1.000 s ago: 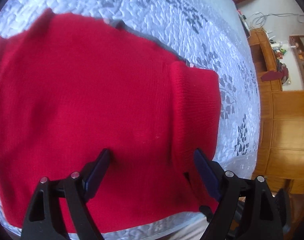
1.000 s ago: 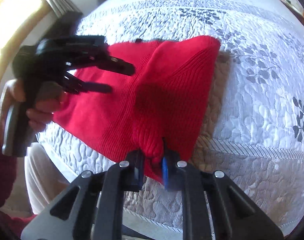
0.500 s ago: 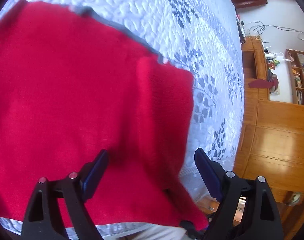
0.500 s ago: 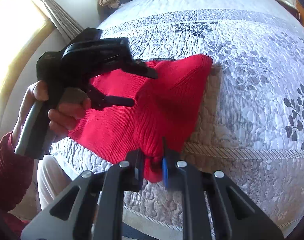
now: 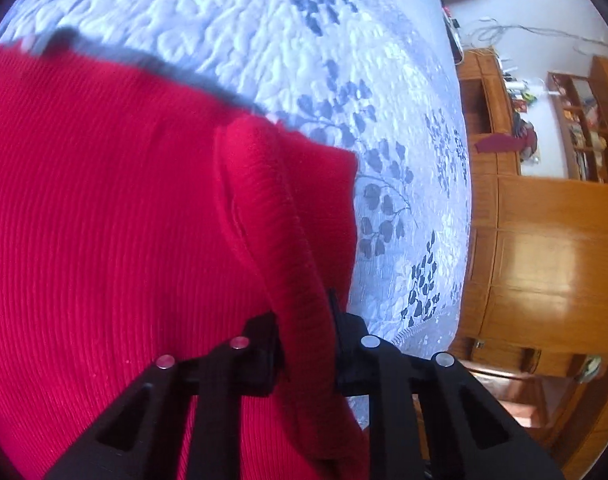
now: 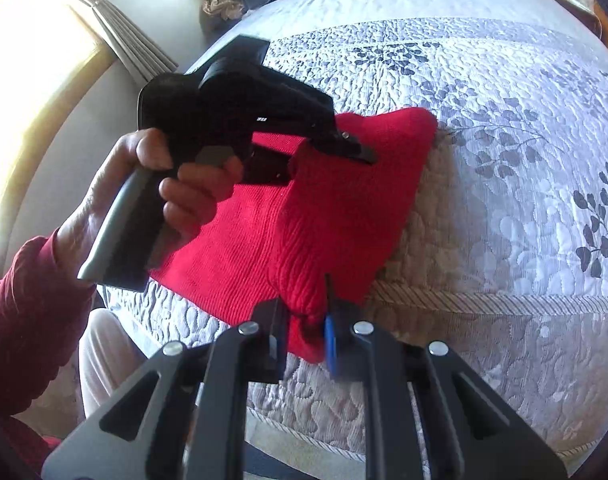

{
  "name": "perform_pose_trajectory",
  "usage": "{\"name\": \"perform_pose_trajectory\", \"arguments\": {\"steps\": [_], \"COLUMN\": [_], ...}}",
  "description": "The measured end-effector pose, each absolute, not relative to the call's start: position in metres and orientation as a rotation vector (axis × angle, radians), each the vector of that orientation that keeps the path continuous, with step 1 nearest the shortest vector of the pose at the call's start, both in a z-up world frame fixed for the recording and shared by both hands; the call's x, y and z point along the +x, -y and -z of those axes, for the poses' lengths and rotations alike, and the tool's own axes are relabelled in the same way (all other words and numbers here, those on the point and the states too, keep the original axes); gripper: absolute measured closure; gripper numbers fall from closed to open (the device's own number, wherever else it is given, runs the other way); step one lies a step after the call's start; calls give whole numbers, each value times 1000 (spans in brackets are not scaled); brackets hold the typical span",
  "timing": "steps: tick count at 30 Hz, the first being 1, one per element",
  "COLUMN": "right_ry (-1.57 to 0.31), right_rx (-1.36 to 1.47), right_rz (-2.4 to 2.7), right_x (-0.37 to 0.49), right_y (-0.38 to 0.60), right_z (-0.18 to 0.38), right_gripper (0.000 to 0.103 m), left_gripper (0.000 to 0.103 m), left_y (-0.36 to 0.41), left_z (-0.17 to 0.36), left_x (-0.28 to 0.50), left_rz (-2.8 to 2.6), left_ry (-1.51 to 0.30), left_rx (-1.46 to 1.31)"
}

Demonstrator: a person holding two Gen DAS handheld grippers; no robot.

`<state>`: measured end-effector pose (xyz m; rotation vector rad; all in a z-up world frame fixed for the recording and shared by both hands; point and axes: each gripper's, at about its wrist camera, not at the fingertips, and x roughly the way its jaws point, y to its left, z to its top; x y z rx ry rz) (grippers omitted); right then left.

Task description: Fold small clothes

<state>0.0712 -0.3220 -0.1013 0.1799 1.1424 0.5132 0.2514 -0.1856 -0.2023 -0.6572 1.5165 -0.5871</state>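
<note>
Red sweater (image 5: 104, 220) lies on a quilted bed (image 5: 304, 40) w/ grey leaf print, near its front edge. L gripper (image 5: 306, 344): jaws just closed, now pinching a raised fold of the knit. R gripper (image 6: 304, 332) clamped on sweater's near corner. Only R view shows the hand (image 6: 156, 196) on L gripper's handle, dark red sleeve, plus window & curtain (image 6: 116, 28). Only L view shows wood cabinets (image 5: 544, 260), shelves w/ clutter.

red knit garment (image 5: 104, 220), folded, on bedspread (image 5: 264, 20)
</note>
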Motion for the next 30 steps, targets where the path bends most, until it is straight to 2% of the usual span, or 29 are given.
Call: {"name": "perform_pose_trajectory", "arguments": {"steps": [15, 30], "right_ry": [-1105, -1109], "right_rx": [175, 87], "right_rz": [-595, -775], "right_x": [75, 92], "right_y": [273, 150], "right_z": [77, 56], "right_gripper": [90, 90], "left_gripper": [86, 86], "left_y": [147, 27], "left_z": [147, 105], "left_x": [249, 254], "left_rz": [645, 562], "left_ry": [-1335, -1218], "left_rx": [-562, -491]}}
